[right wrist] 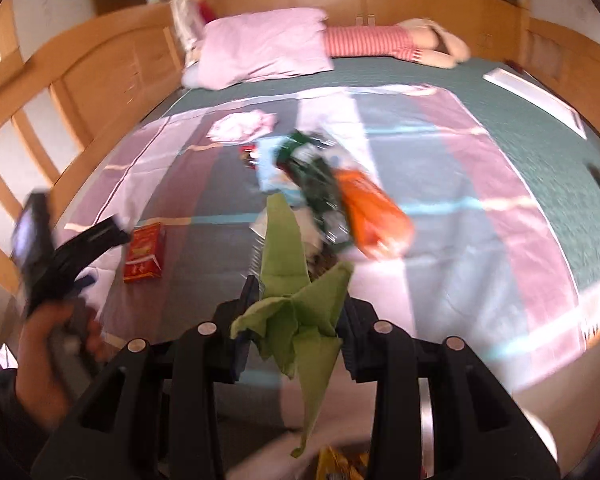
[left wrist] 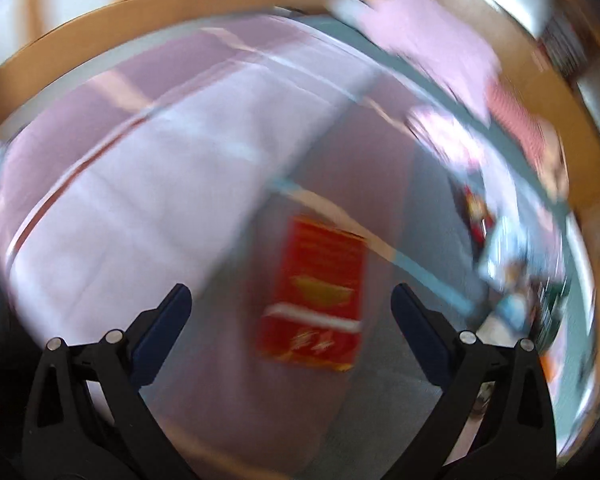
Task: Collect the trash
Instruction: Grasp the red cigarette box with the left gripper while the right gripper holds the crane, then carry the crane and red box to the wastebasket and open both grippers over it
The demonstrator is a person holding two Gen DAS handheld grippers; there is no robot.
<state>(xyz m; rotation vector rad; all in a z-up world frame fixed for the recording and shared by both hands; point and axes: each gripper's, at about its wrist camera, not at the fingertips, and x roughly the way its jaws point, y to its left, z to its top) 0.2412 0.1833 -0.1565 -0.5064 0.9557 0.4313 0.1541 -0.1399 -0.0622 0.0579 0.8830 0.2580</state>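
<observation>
Left gripper (left wrist: 290, 300): jaws spread wide, nothing between the pads. It points down at the bed, with a red carton (left wrist: 314, 296) lying flat on the striped blanket (left wrist: 112, 216) directly ahead of the gap, not touching either finger. The left wrist view is heavily motion-blurred; print on the carton is unreadable.

In the right wrist view, the same gripper shows at the far left, held in the person's hand (right wrist: 56, 336), just beside the red carton (right wrist: 145, 254).

Centre of the blanket: a trash heap. A crumpled white-pink wad (right wrist: 242, 126) is at the back. In front of it sits a mixed pile of light blue, dark green and silvery wrappers (right wrist: 300, 168), probably plastic film, too blurred to separate. An orange bag (right wrist: 370, 216) leans against the pile's right side.

Right gripper (right wrist: 294, 304): jaws clenched on a green paper napkin (right wrist: 292, 308), folded and crumpled. One flap sticks up toward the pile and one hangs down below the fingers. The napkin is off the bed, carried in the grip.

Back of the bed: a pink pillow (right wrist: 264, 50) is on the left, with a striped red-white plush toy (right wrist: 396, 42) to its right, both well apart from the trash. A wooden bed frame (right wrist: 100, 76) wraps around.
</observation>
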